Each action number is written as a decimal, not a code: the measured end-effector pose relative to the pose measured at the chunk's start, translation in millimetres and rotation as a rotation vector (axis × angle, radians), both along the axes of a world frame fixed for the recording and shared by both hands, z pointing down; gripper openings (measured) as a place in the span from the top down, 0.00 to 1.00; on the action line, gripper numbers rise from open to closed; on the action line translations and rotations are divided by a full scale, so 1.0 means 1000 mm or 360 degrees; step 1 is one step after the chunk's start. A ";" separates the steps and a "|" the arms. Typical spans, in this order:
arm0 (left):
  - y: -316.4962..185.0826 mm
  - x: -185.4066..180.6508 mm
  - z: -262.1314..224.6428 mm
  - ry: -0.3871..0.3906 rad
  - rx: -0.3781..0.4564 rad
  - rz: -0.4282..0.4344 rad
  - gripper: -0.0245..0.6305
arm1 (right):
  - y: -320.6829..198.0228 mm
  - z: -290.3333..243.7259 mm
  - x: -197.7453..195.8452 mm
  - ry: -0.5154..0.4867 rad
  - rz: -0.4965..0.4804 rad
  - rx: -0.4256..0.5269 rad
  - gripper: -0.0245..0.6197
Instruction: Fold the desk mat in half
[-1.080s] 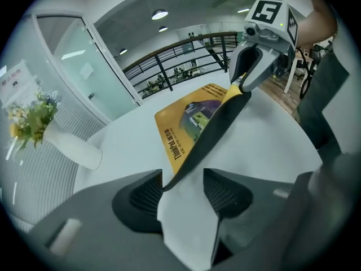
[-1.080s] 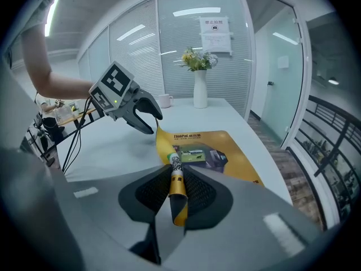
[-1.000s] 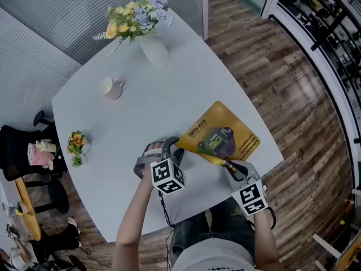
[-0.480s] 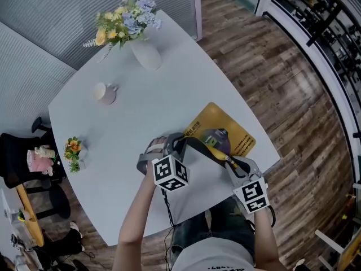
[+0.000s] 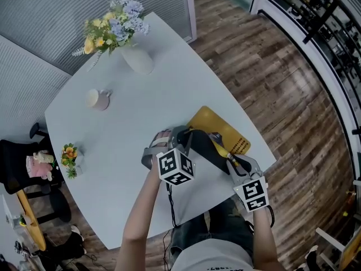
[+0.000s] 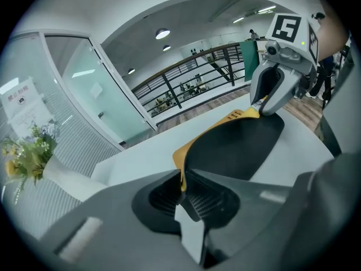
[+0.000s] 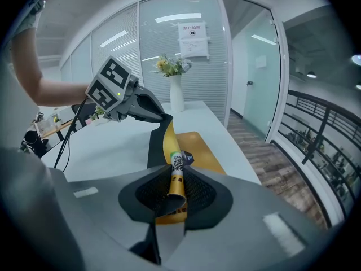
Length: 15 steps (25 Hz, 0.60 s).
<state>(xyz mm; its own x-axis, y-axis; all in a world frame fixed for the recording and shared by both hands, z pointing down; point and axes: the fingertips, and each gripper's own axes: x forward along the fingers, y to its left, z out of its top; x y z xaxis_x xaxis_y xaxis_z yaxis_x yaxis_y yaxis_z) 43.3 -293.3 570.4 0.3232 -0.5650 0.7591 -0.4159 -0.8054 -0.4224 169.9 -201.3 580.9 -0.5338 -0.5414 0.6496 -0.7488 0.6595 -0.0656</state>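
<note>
Left claw has its jaws almost together, pinching the thin edge of the desk mat at its near left corner. Right claw stands a little wider, clamped on the mat's near right corner, which is curled into a loose roll between the pads.

Each claw's own view shows its grip, which the head view hides behind the marker cubes. The left gripper view shows mostly the mat's black underside, bowed up and running across to the other claw, with only a yellow rim showing. The right gripper view shows the printed yellow face instead: a small code label sits on the rolled corner, and the far part of the mat lies flat beyond it. Only the head view shows the whole layout.

The mat is yellow with dark print on top and plain black underneath. Its near edge hangs off the table as a dark band strung between the two claws, folded up toward its far half, which rests flat on the table.

The mat lies at the table's corner nearest the person, on the right. A pale mug stands well apart from the mat, up and to the left. A white vase of flowers stands farther off beyond the mug, and a small flower pot sits far to the mat's left.
</note>
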 end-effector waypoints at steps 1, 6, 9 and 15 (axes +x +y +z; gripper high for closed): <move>-0.003 0.003 0.001 0.0002 0.0002 0.0000 0.92 | -0.002 0.001 0.003 -0.0004 0.0013 -0.0004 0.82; -0.016 0.017 0.006 0.0013 -0.0005 0.0002 0.92 | -0.012 0.007 0.014 -0.0006 0.0059 -0.0028 0.82; -0.023 0.024 0.011 0.0020 -0.0012 0.0003 0.92 | -0.017 0.010 0.019 -0.0014 0.0084 -0.0039 0.82; -0.033 0.038 0.022 0.0016 -0.0041 0.0009 0.92 | -0.025 0.020 0.032 -0.0007 0.0121 -0.0071 0.82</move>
<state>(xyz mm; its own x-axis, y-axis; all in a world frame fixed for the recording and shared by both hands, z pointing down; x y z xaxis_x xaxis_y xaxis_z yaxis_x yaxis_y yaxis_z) 80.8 -325.9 592.0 0.3339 -0.5433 0.7703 -0.4154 -0.8184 -0.3971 201.6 -226.7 600.8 -0.4952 -0.5512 0.6715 -0.7962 0.5972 -0.0970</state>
